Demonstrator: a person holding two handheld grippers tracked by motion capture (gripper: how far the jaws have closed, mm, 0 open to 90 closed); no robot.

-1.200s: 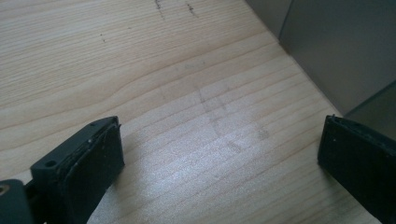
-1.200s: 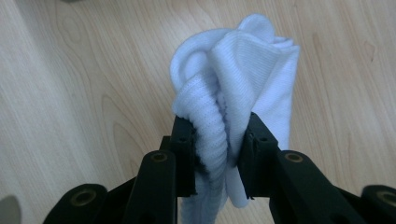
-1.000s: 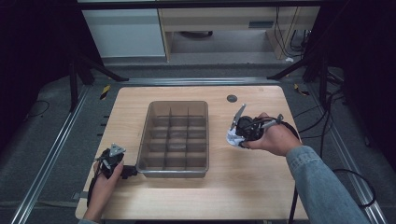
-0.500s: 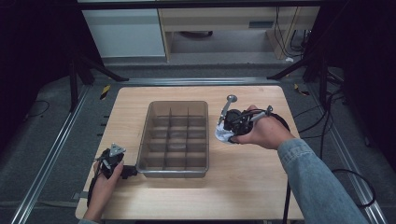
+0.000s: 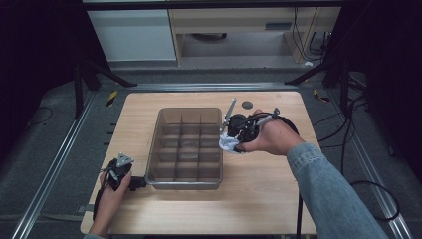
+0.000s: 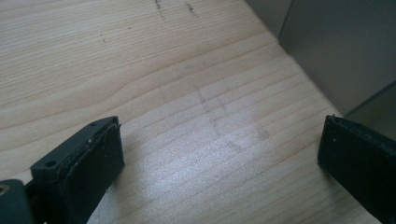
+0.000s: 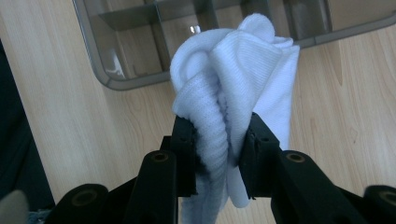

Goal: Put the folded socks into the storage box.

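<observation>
At the right rim of the clear plastic divided tray, right tool clamps a bunched white knit cloth; left tool gapes, empty, on the wood surface. Risk: loose folds snag dividers, wrong cell.

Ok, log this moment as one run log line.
right tongs: shut on white sock | over divided bin edge | left tongs: open, on table

White ribbed sock; grey clear bin; light wood table.

Lab/test rig: wood table on alu rails, cables, dark surrounds.
</observation>
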